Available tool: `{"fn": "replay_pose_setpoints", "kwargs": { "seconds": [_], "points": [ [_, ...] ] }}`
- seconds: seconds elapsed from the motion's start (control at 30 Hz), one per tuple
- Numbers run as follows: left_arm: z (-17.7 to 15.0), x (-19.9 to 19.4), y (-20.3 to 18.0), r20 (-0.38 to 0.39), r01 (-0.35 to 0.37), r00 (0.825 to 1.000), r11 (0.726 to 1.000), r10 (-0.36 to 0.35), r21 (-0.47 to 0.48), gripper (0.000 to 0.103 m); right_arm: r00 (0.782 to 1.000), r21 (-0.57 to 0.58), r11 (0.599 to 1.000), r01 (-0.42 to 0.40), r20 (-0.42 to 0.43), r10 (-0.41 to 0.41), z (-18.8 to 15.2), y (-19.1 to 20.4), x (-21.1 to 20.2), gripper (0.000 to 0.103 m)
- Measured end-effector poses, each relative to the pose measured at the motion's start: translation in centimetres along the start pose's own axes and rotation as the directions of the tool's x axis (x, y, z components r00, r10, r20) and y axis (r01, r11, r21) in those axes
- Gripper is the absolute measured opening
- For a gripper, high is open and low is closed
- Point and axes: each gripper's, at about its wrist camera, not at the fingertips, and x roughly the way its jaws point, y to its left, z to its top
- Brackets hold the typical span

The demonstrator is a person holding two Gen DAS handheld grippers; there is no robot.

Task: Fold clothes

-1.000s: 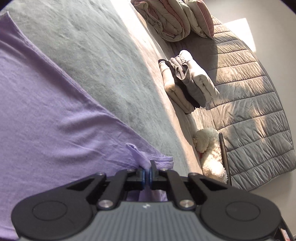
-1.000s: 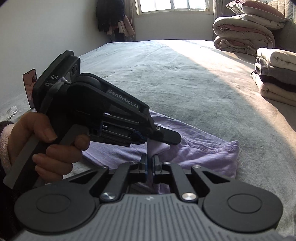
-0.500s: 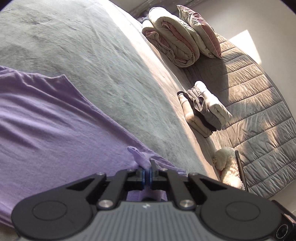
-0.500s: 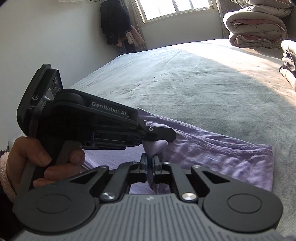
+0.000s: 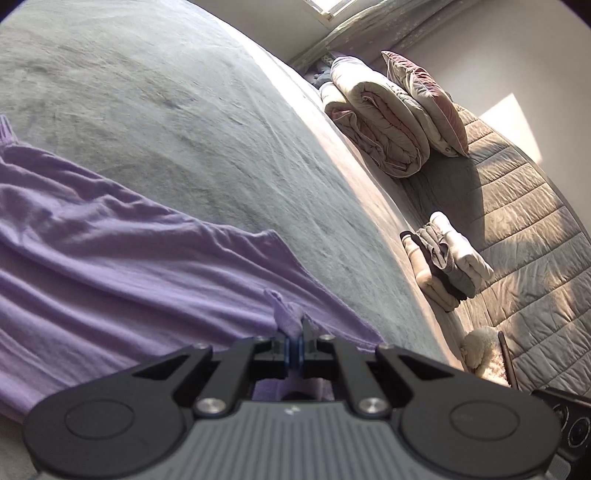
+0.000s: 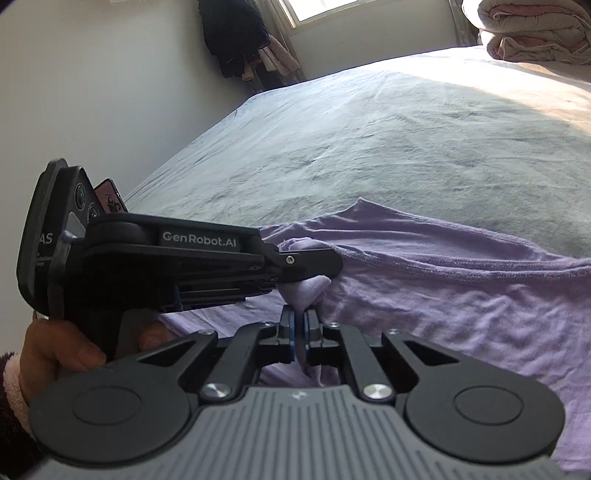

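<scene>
A thin, soft lilac cotton garment (image 6: pixel 461 295), draped limply over the grey bed (image 6: pixel 369 140), is being pinched at bunched edges by both the left gripper (image 5: pixel 294 343) and right gripper (image 6: pixel 300 332); hems are judged the best hold.

Sharp, fisheye-curved views; window (image 6: pixel 325 7) sunlight brightens the far bed (image 6: pixel 424 122), nearer part shaded.

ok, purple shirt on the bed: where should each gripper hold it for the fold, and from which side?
Grip the hem edge, as both do now: left gripper and right gripper are each shut on a bunched bit of the purple shirt. Come in low from the near edge, fingers along the bed; the cloth lies flat, so only its free edge offers a pinchable ridge. Judged best, not certain.
</scene>
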Motion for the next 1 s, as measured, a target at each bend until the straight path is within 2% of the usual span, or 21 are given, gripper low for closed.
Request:
{"fn": "replay_pose_setpoints", "kwargs": {
  "seconds": [0.13,0.27,0.57,1.0],
  "points": [
    [1.5,-2.0,2.7,0.025,-0.027,0.999,0.999,0.028,-0.024,0.004,0.999,0.071,0.997,-0.044,-0.001,0.044,0.3,2.1,2.6,0.007],
    [2.9,-3.6,4.6,0.034,-0.056,0.998,0.998,0.056,0.005,0.003,0.997,0.139,0.987,-0.075,-0.012,0.077,0.6,3.6,5.0,0.007],
    [4.9,-6.0,8.4,0.056,-0.097,0.993,0.994,0.100,-0.044,0.003,0.992,0.198,0.973,-0.117,-0.015,0.123,0.8,6.5,9.4,0.008],
    [6.3,-8.0,11.0,0.102,-0.157,0.981,0.983,0.166,-0.091,0.004,0.985,0.240,0.957,-0.164,-0.018,0.173,1.3,9.1,13.1,0.008]
  ]
}}
